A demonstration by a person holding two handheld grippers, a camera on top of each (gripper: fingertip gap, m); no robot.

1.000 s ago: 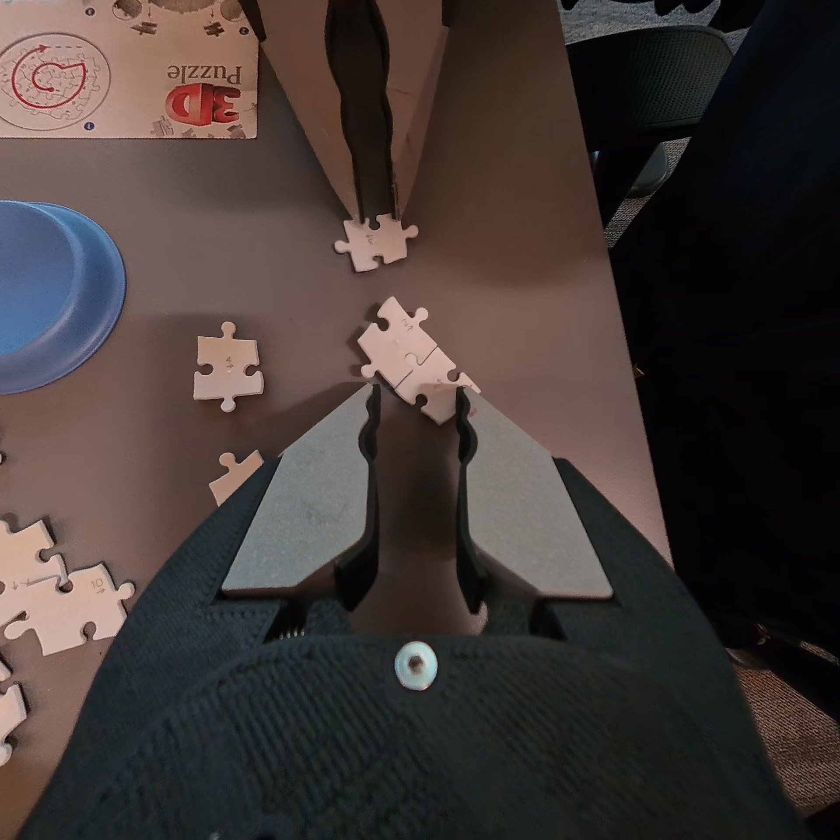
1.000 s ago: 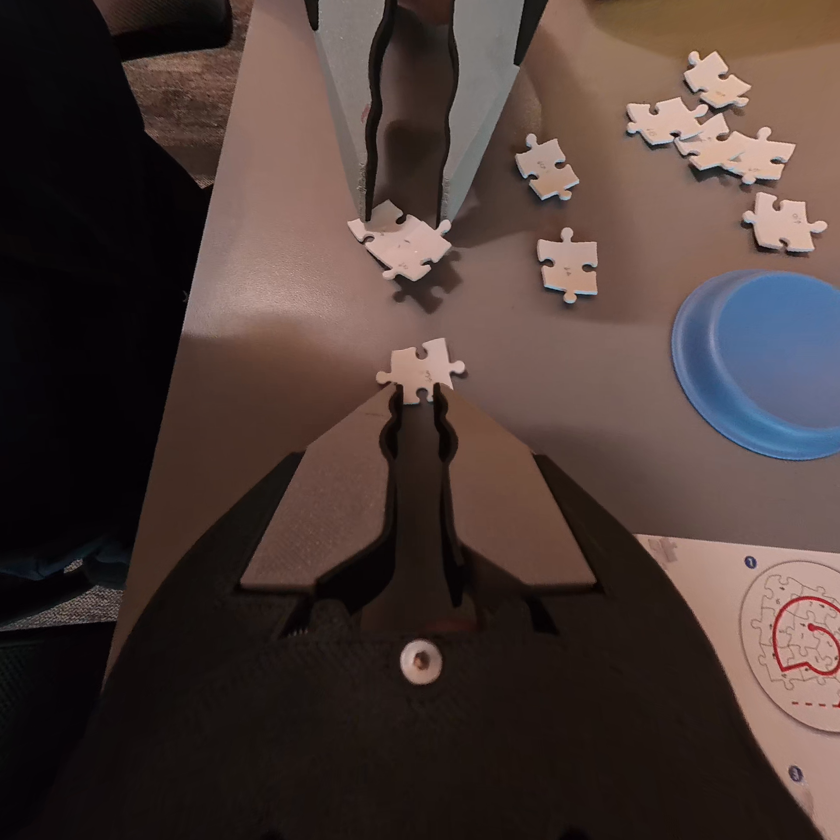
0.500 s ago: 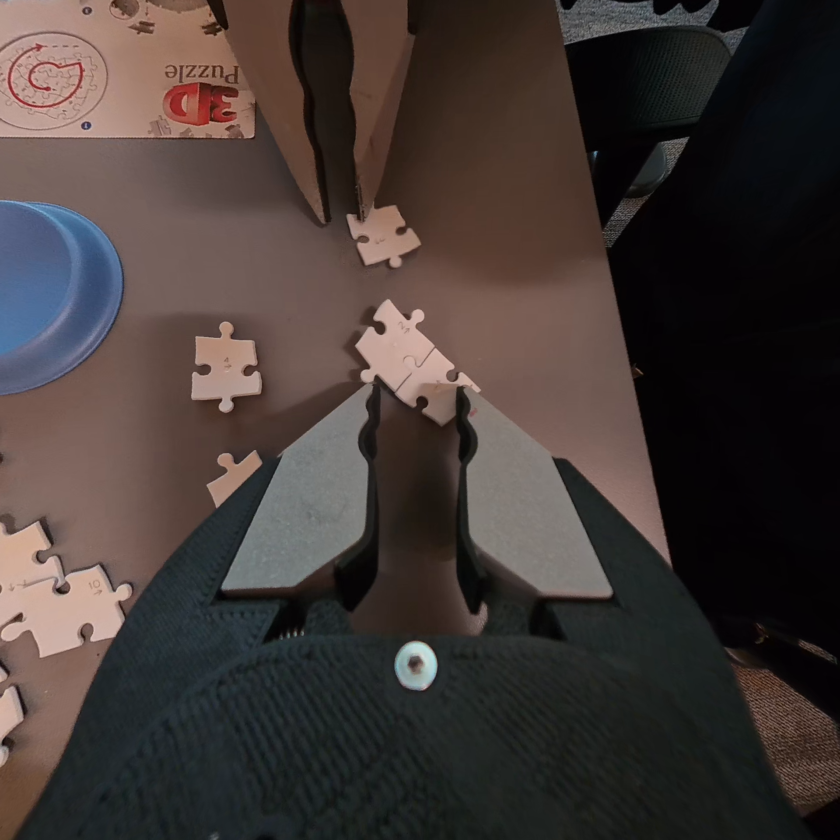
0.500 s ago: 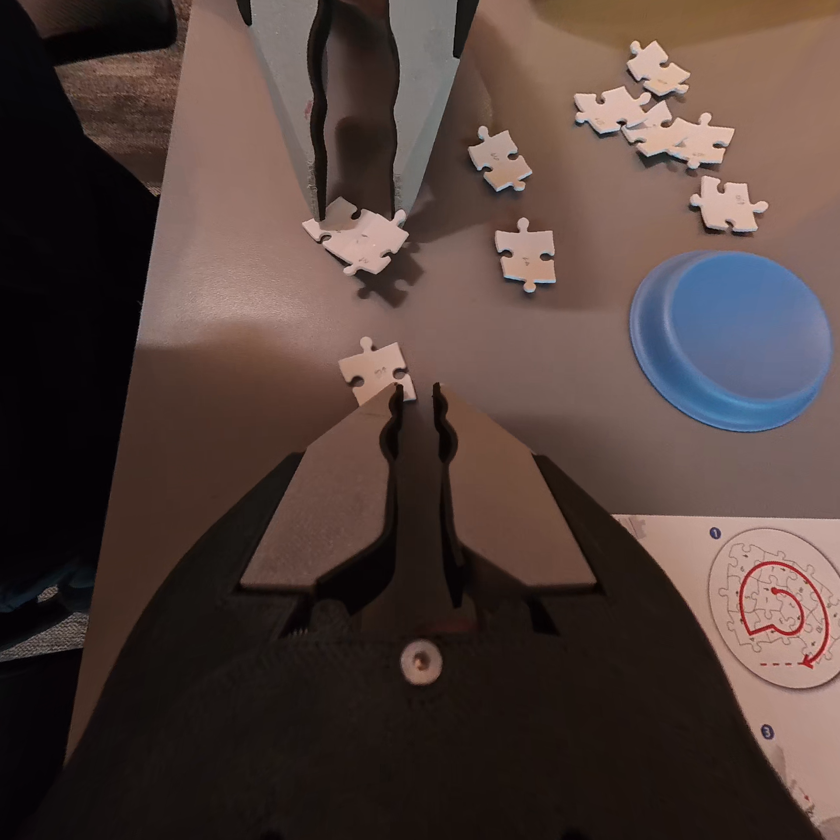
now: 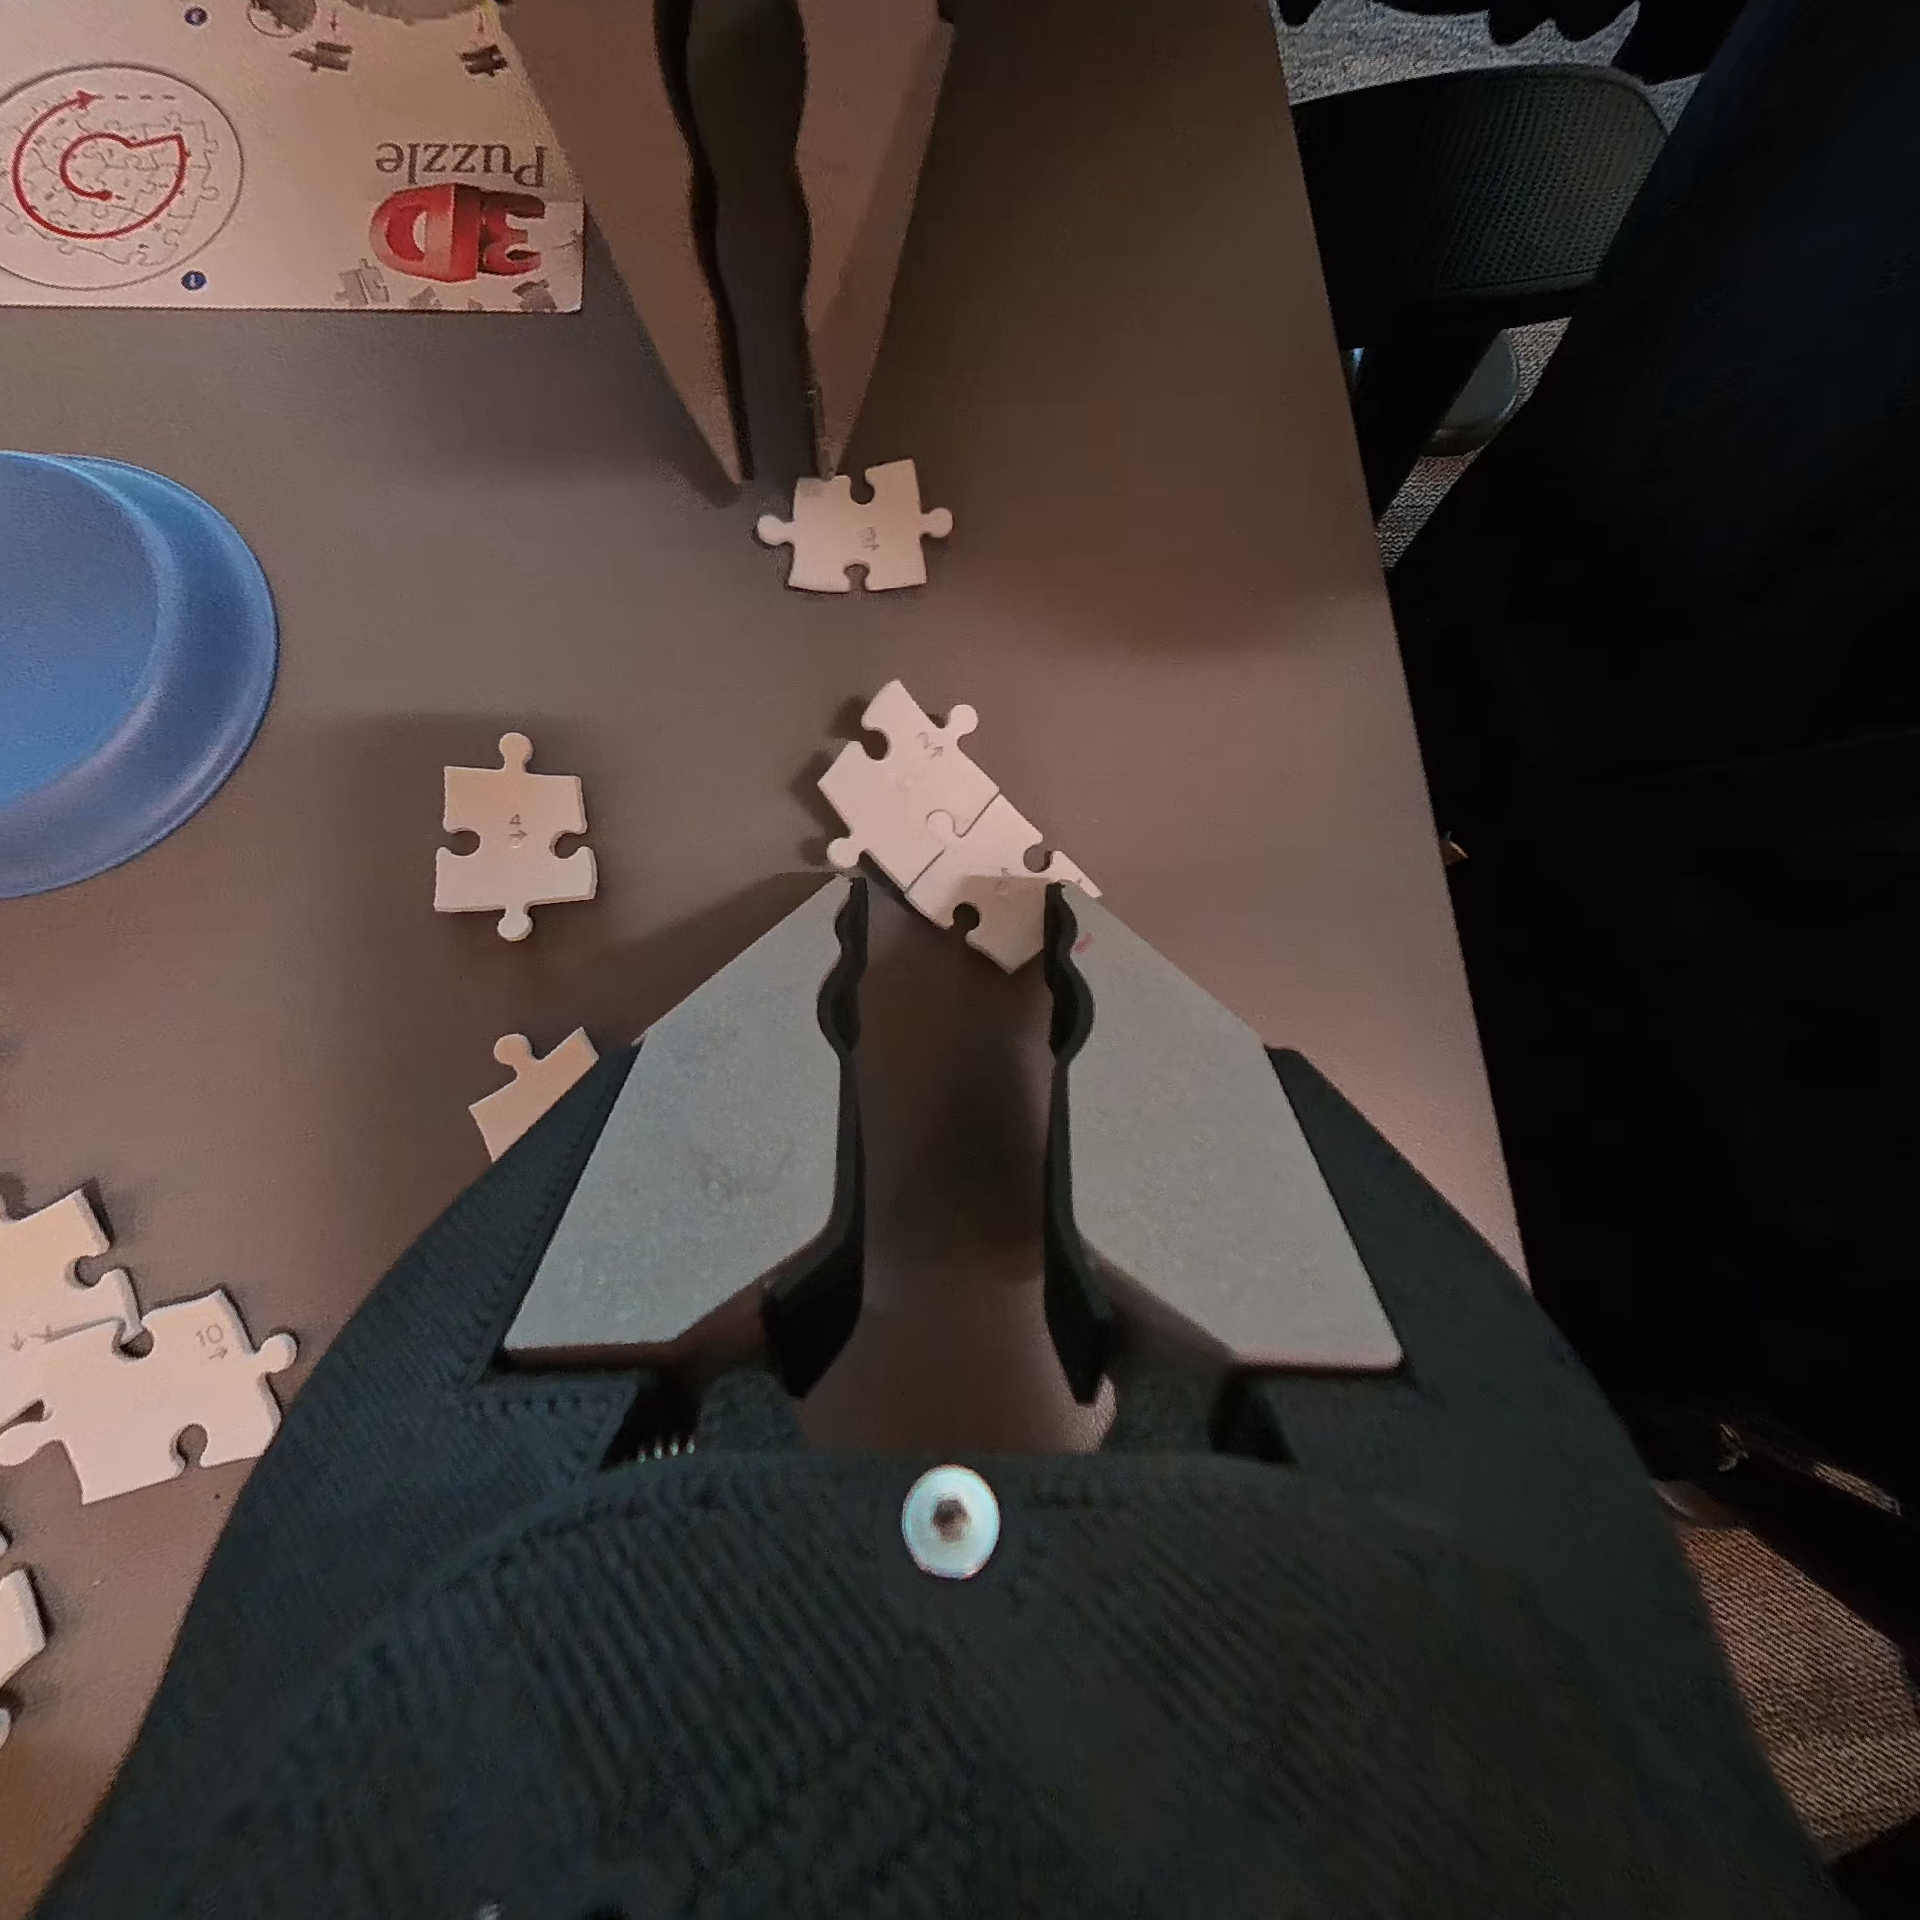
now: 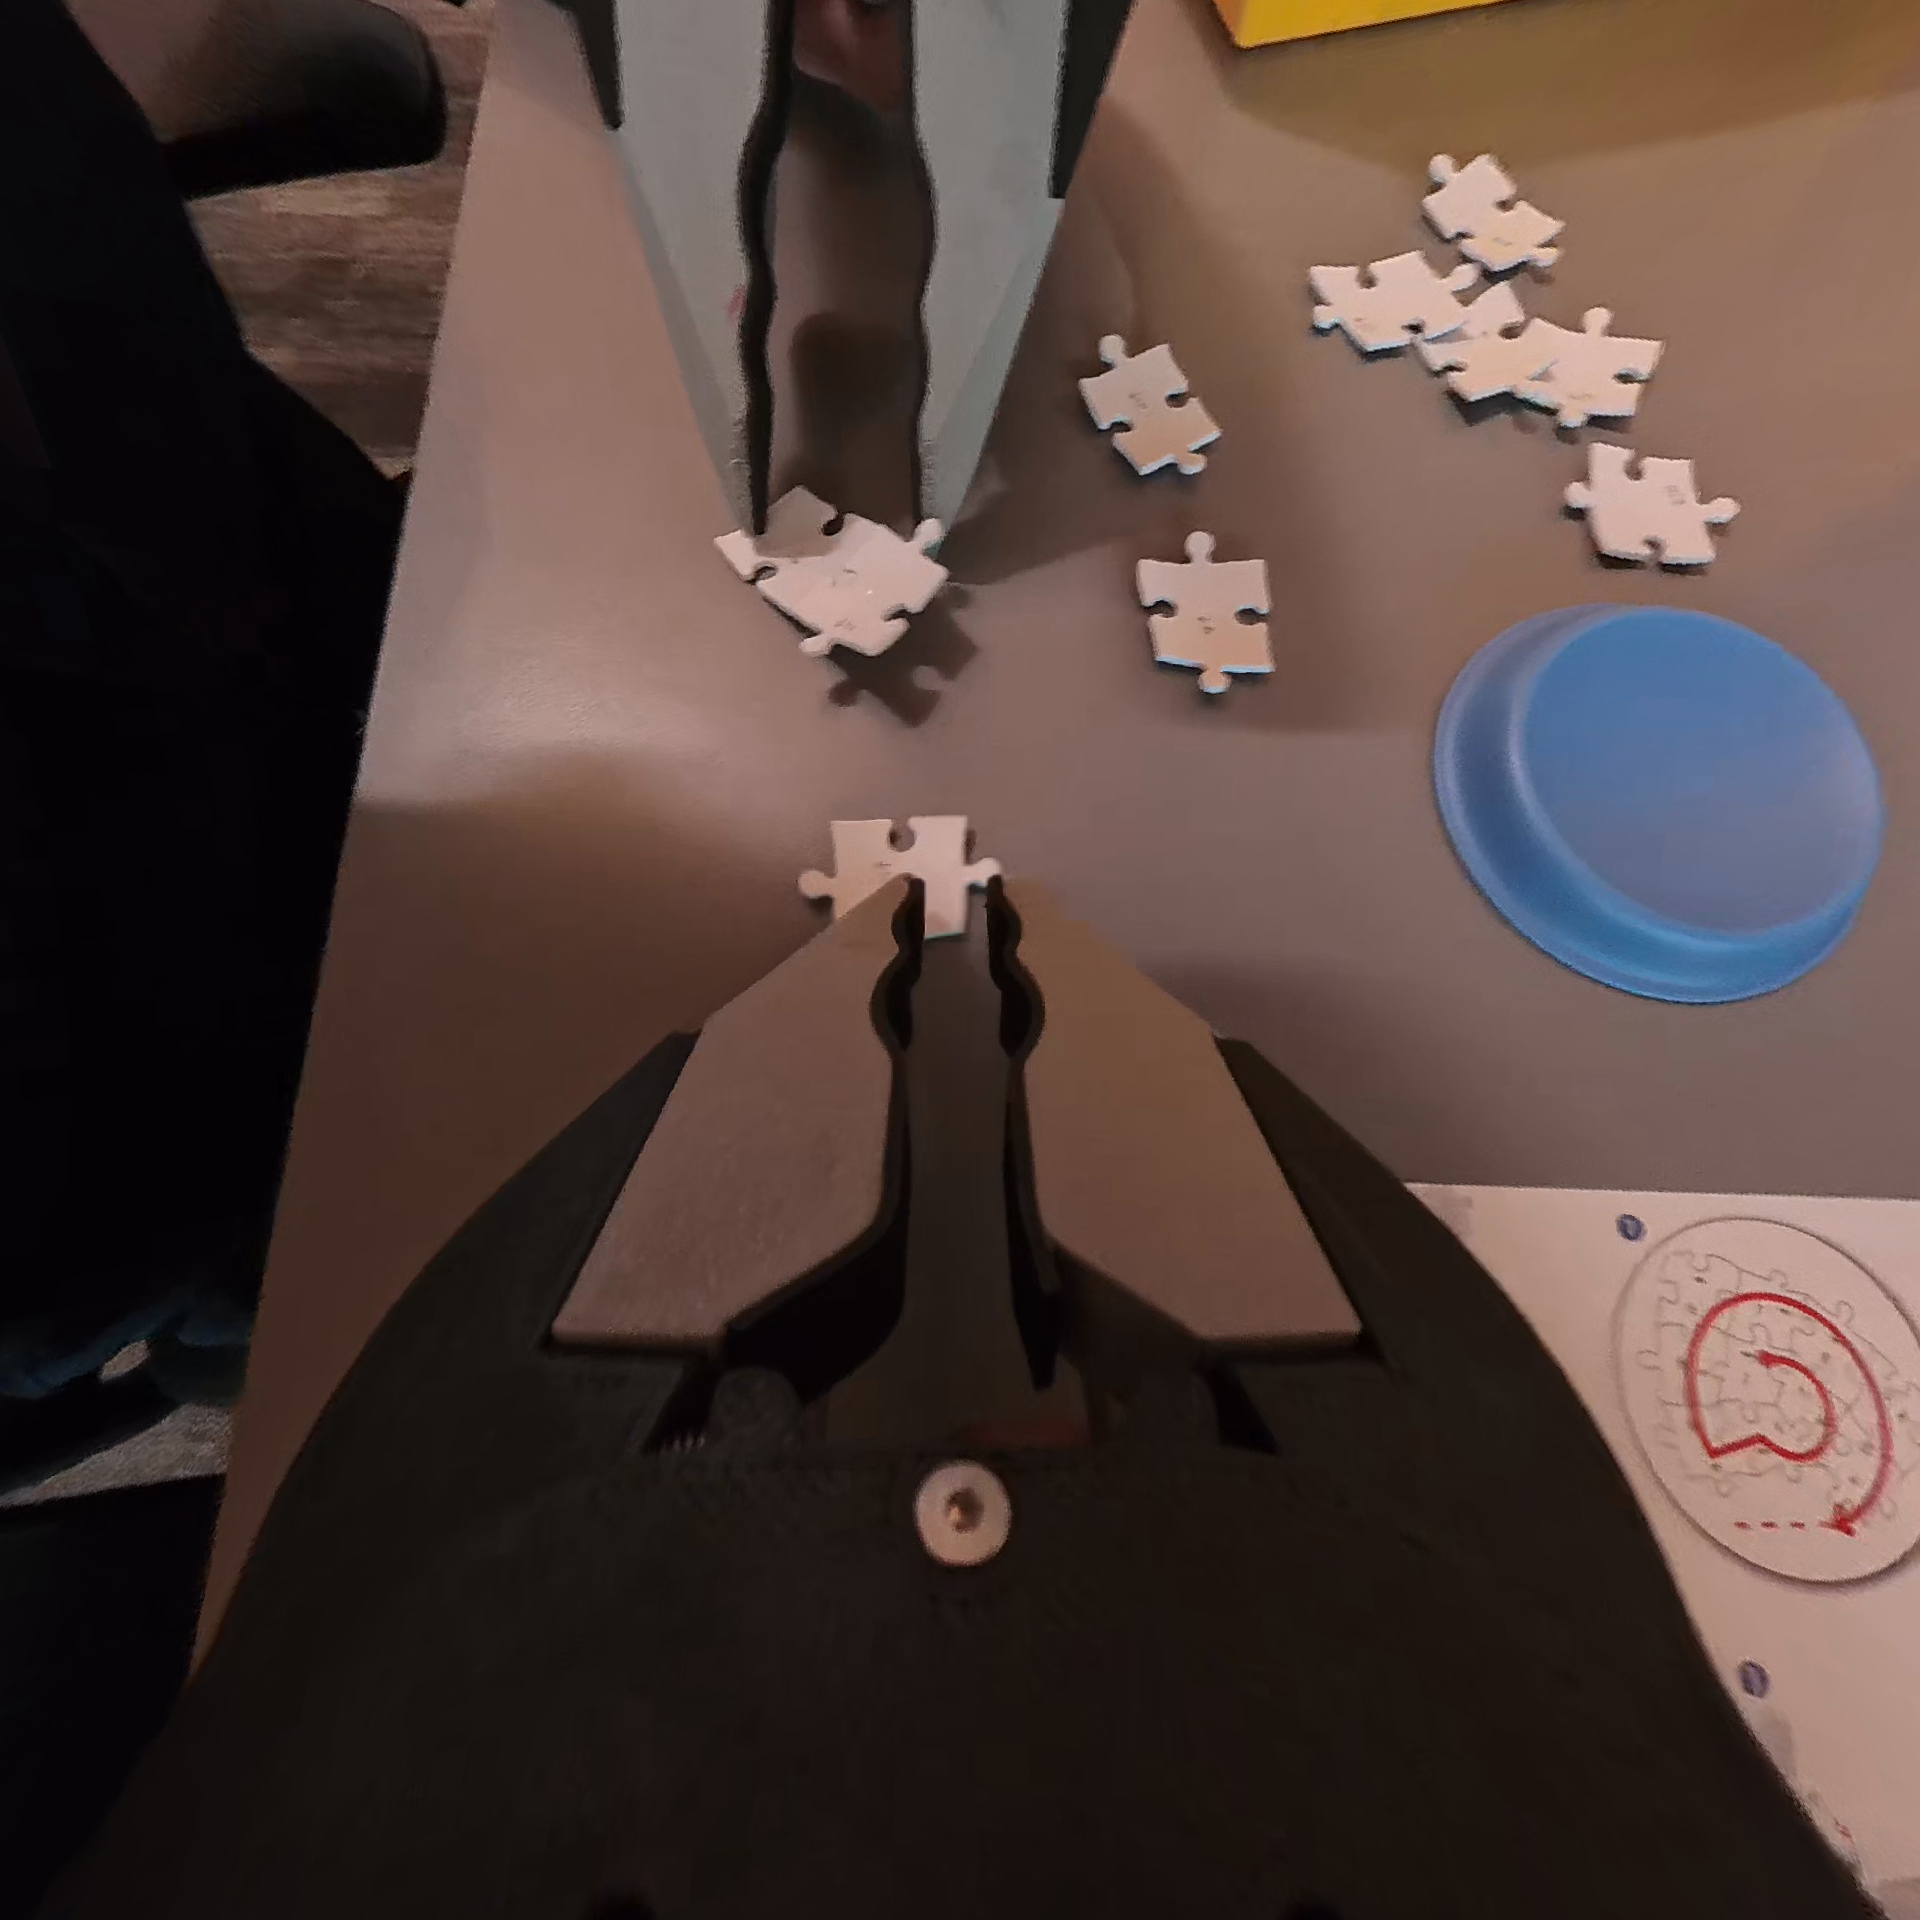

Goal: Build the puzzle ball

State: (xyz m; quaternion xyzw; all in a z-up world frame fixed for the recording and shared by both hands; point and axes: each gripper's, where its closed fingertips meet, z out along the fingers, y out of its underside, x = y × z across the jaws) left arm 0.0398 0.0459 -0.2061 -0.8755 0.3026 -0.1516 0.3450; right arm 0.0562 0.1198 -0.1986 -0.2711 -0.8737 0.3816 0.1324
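Observation:
Pale puzzle pieces lie on a dark table. My left gripper (image 5: 954, 891) is shut on a joined pair of pieces (image 5: 925, 810), which spans its fingertips. In the right wrist view this pair (image 6: 847, 587) hangs tilted above its shadow under the left gripper (image 6: 844, 525). My right gripper (image 6: 952, 888) has a narrow gap between its fingers and holds nothing. Its tips are over the near edge of a single piece (image 6: 894, 862) lying flat on the table. The left wrist view shows that piece (image 5: 857, 530) at the tips of the right gripper (image 5: 781, 473).
An upturned blue bowl (image 6: 1662, 800) and a printed instruction sheet (image 6: 1714, 1403) lie on the side away from the table edge. A loose piece (image 5: 514, 836) and several more pieces (image 6: 1486, 332) lie beyond. A yellow box (image 6: 1558, 21) is far off. The table edge and a chair (image 5: 1475, 187) are close by.
The right gripper shifted aside from the single piece, then came back over it. The piece has turned on the table. The left gripper and its joined pair have not moved.

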